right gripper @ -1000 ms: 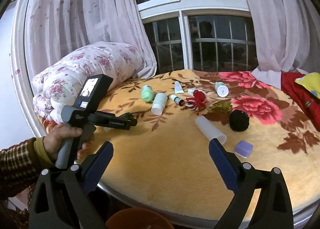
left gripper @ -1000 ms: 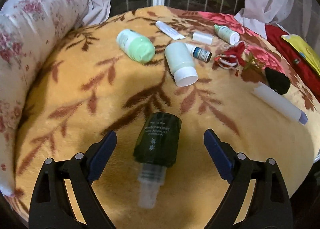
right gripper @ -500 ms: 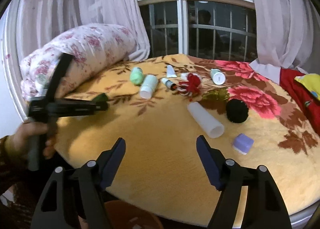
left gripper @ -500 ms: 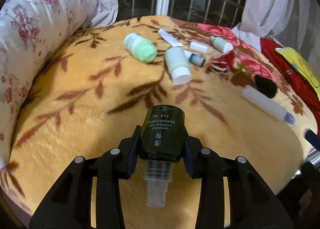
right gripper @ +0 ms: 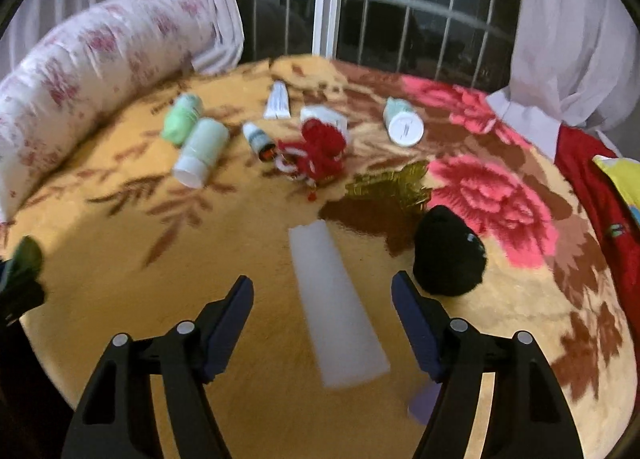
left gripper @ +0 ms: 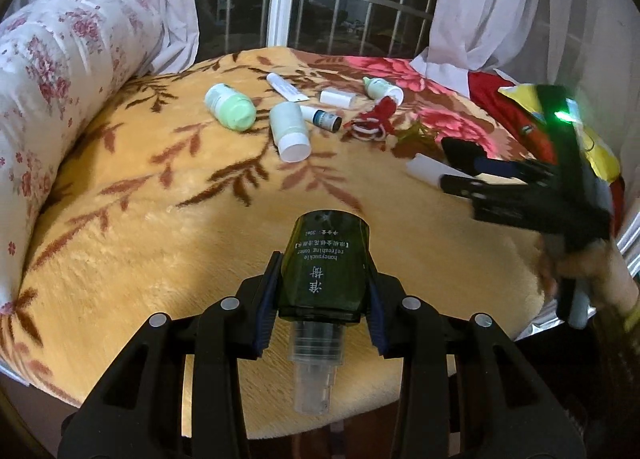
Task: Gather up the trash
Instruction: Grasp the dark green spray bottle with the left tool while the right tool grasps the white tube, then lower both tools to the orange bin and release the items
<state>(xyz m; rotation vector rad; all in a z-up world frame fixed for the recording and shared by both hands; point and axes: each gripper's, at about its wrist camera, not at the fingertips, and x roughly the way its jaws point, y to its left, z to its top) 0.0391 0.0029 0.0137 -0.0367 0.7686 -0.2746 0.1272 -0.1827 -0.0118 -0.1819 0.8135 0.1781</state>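
Observation:
My left gripper (left gripper: 324,287) is shut on a dark green toner bottle (left gripper: 326,255), its clear pump cap pointing back at the camera, held above the orange blanket (left gripper: 160,219). In the right wrist view, a white tube (right gripper: 332,299) lies on the blanket between the fingers of my right gripper (right gripper: 321,285). Its jaws stand partly apart and the pads do not touch the tube. The right gripper (left gripper: 520,187) also shows blurred at the right of the left wrist view, in a person's hand.
Farther back lie a light green bottle (right gripper: 182,123), a pale bottle with a white cap (right gripper: 202,151), a small dropper bottle (right gripper: 258,139), red yarn (right gripper: 320,151), gold foil (right gripper: 392,187) and a black pompom (right gripper: 448,255). A floral bolster (right gripper: 80,71) lines the left; a purple piece (right gripper: 424,405) sits near the front edge.
The left gripper shut on the green bottle and lifted it off the blanket. The right gripper narrowed its jaws, tipped down and moved forward over the white tube.

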